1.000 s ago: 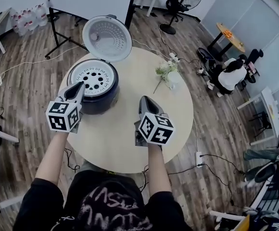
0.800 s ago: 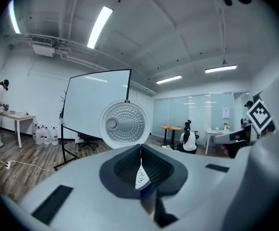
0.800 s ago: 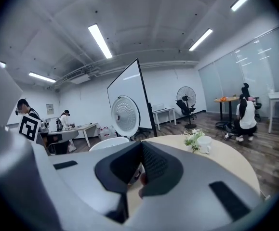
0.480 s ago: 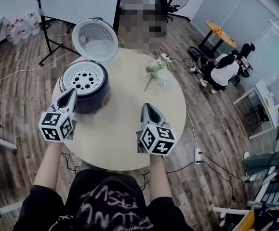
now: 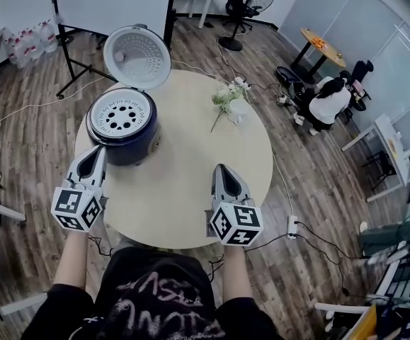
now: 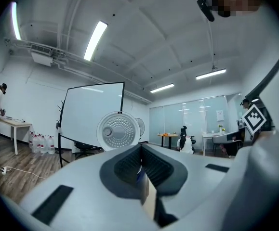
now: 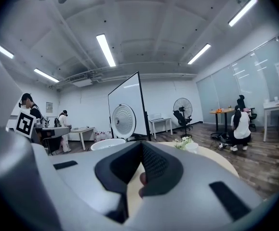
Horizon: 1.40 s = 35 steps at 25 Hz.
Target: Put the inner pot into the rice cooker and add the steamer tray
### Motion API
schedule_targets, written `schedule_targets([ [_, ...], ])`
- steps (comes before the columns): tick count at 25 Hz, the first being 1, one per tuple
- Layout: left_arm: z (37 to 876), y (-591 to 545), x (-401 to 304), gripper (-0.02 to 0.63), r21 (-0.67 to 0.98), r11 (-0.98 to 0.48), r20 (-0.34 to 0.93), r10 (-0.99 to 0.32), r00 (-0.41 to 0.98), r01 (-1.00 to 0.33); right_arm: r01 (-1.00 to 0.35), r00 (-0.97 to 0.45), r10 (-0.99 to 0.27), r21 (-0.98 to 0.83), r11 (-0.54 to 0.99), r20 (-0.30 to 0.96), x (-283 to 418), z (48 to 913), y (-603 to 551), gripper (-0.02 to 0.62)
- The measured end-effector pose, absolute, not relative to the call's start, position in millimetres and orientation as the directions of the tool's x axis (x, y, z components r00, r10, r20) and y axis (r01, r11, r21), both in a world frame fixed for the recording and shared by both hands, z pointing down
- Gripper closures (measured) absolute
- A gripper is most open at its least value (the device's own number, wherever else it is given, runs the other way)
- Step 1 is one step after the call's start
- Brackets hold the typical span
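Round table [image 5: 190, 158], rice cooker [image 5: 135, 147] interior hidden beneath steamer tray [image 5: 120, 113]; left hand-held gripper [image 5: 93, 153] and right hand-held gripper [image 5: 221, 170] clenched, empty.

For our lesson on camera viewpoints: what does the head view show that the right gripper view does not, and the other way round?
Only the head view: the steamer tray's holed top face, seated in the dark rice cooker.
Only the right gripper view: the ceiling lights, people standing by a desk, and the right gripper close up, its jaws shut.
Both: the open lid, the flowers, the fan and the seated person.
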<state>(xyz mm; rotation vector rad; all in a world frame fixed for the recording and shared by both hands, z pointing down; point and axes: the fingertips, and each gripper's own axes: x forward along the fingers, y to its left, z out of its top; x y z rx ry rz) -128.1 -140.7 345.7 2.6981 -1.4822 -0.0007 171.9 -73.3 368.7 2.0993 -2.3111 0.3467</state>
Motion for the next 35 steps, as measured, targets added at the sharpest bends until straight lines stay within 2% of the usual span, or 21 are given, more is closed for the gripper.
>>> schedule_targets([
  [11,349.6,-109.8,-136.6,0.595,0.043,-0.552,-0.026,-0.834,0.552,-0.833,-0.983,-0.07,-0.988,-0.176,0.044,0.141,179.9,380.3,-39.7,0.592],
  [29,352.7,-111.4,-141.6,0.595,0.0,-0.516,-0.012,-0.857,0.516,-0.857,-0.985,-0.061,-0.995,-0.166,0.047,0.083,193.5,378.7,-25.7,0.592],
  [35,357.9,-117.2,-142.9,0.595,-0.009,-0.511,-0.003,-0.86,0.511,-0.86,-0.985,-0.039,-0.994,-0.169,0.021,0.106,198.7,388.5,-28.1,0.592],
])
